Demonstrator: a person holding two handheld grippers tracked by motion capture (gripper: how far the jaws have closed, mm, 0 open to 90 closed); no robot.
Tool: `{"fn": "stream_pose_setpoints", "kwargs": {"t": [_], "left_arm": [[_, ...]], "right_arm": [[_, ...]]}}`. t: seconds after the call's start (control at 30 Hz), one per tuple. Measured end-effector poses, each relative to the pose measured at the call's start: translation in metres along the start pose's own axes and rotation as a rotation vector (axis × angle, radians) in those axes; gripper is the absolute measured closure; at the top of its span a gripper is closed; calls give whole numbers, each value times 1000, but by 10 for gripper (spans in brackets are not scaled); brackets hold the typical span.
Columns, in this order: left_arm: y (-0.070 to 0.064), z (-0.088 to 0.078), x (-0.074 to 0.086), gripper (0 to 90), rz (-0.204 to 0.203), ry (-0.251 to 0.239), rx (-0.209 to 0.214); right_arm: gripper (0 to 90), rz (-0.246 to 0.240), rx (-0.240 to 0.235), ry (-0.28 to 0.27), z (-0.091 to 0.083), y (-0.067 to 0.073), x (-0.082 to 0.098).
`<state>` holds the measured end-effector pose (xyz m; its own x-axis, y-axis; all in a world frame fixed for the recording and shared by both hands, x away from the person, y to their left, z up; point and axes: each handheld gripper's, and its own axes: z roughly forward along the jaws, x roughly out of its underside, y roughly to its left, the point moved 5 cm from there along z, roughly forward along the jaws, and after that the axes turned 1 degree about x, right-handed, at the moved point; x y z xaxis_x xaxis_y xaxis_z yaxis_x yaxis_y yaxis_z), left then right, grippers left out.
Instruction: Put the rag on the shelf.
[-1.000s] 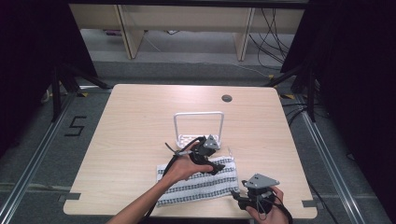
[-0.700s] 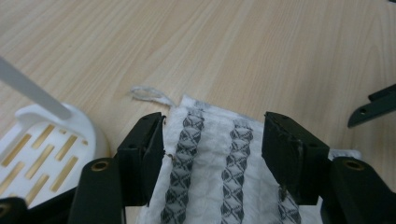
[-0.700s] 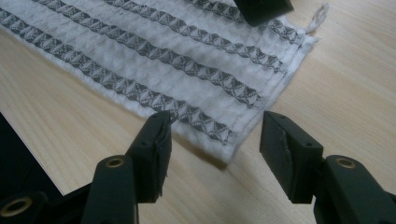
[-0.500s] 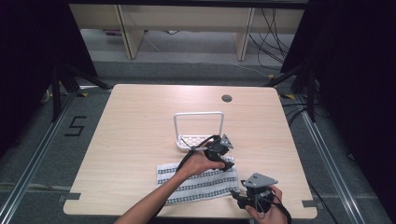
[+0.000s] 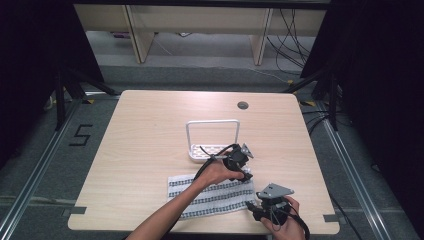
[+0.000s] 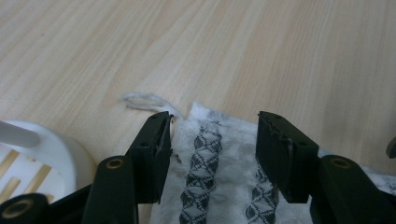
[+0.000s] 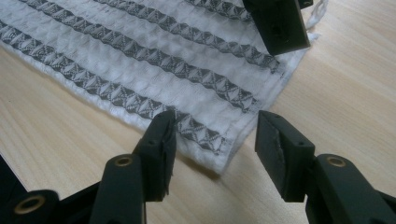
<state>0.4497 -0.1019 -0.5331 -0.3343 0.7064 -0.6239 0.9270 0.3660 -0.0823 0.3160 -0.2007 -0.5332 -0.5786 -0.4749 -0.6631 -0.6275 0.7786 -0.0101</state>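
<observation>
A white towel [image 5: 210, 196] with dark patterned stripes lies flat near the table's front edge. My left gripper [image 5: 245, 174] is lowered over its far right corner [image 6: 211, 140]. Its jaws have just been closing and stand open astride that corner, beside a loose thread loop [image 6: 140, 99]. My right gripper [image 5: 253, 212] sits at the towel's near right corner [image 7: 208, 137]. Its jaws have also been closing and stand open with the corner between them, the pads clear of the cloth. The left gripper's jaw tip [image 7: 280, 23] shows at the top of the right gripper view.
A white rack [image 5: 212, 141] with an upright handle stands mid-table just behind the towel, its base [image 6: 44, 156] close to my left jaw. A round cable hole [image 5: 243, 105] lies farther back. The table's front edge [image 5: 200, 231] runs just below the towel.
The left hand has moved right and down from beside the rack to the towel's far right corner. The right hand has kept still at the near right corner.
</observation>
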Motion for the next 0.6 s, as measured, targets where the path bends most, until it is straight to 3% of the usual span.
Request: {"fn": "stream_pose_setpoints", "kwargs": {"t": [0.07, 0.3, 0.37, 0.6], "left_arm": [[1, 1, 1, 462, -11, 6, -1], [0, 3, 1, 547, 12, 13, -7], [-1, 3, 2, 600, 24, 11, -5], [-6, 3, 2, 773, 33, 13, 11]], "right_arm": [[498, 8, -3, 4, 1, 0, 0], [543, -14, -9, 7, 6, -4, 0], [574, 11, -16, 24, 6, -3, 1], [713, 26, -39, 32, 8, -6, 3]]}}
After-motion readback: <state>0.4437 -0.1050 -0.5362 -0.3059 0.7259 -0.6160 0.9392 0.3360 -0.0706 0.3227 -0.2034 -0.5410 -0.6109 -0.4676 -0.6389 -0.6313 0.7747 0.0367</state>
